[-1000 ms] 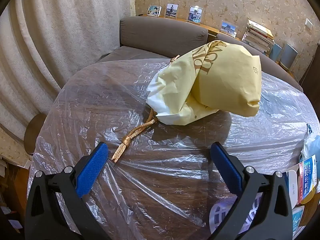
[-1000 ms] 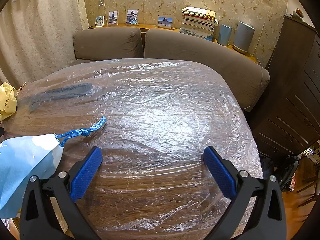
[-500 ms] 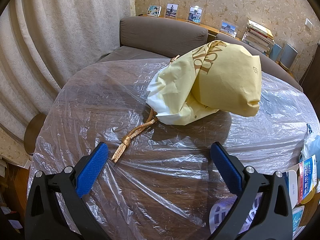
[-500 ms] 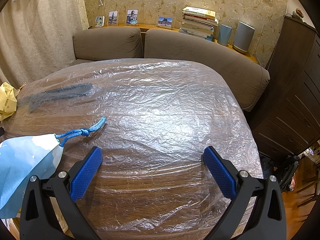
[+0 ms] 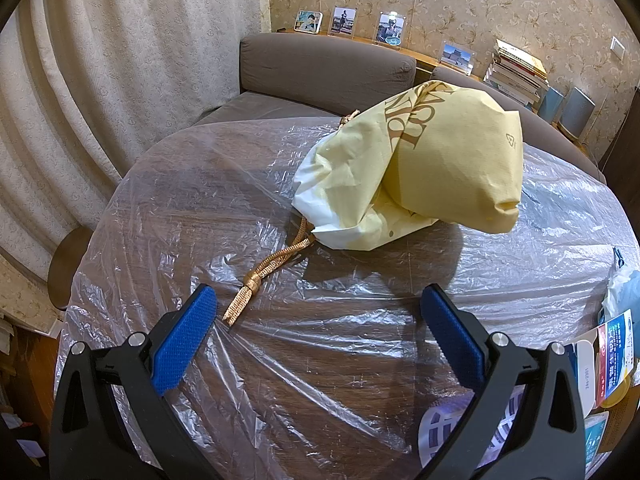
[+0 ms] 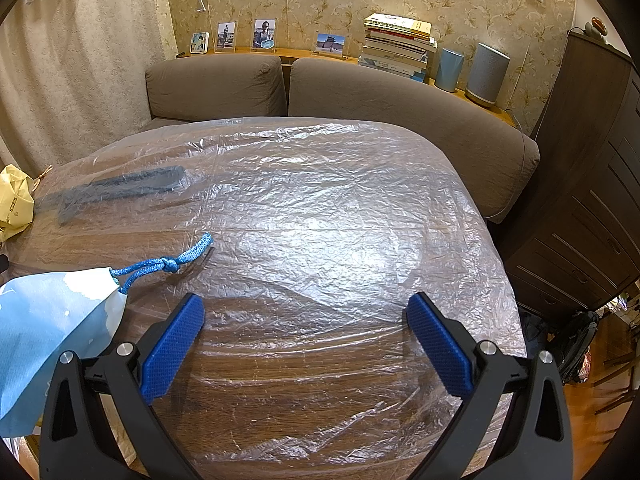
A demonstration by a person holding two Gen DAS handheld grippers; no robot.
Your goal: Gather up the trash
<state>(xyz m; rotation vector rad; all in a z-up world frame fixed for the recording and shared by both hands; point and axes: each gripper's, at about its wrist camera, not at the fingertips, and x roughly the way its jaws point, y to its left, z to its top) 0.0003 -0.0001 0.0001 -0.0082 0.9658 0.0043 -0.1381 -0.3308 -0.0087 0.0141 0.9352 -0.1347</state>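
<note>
My left claw (image 5: 318,308) stood wide open with nothing between its blue pads (image 5: 182,342); it hovered over the near part of the worktop (image 5: 192,216), a dark wooden top under a crinkled clear plastic sheet (image 5: 360,320). Just ahead of the left pad lay the knotted end of a gold cord (image 5: 256,286), which ran away from me to the mouth of a crumpled yellow paper bag (image 5: 432,172). The bag lay on its side near the middle of the worktop, brown lettering on its upper face. At my right edge of that view I noted some printed cartons (image 5: 608,360), partly cut off.

My right claw (image 6: 304,312) was likewise fully open and empty, over bare plastic sheet. To its left, close by, lay a pale blue paper bag (image 6: 48,320), its knotted blue cord (image 6: 168,264) stretched out across the worktop. Further off on the left I saw a dark flat item (image 6: 120,190) under the sheet; I could not tell what it was. The yellow bag showed at the far left edge.

Beyond the worktop stood a brown sofa (image 6: 360,88). Behind it a ledge carried photo frames (image 6: 264,34), a stack of books (image 6: 396,46) and two cylindrical speakers (image 6: 486,74). A dark cabinet (image 6: 592,168) stood on the right.
</note>
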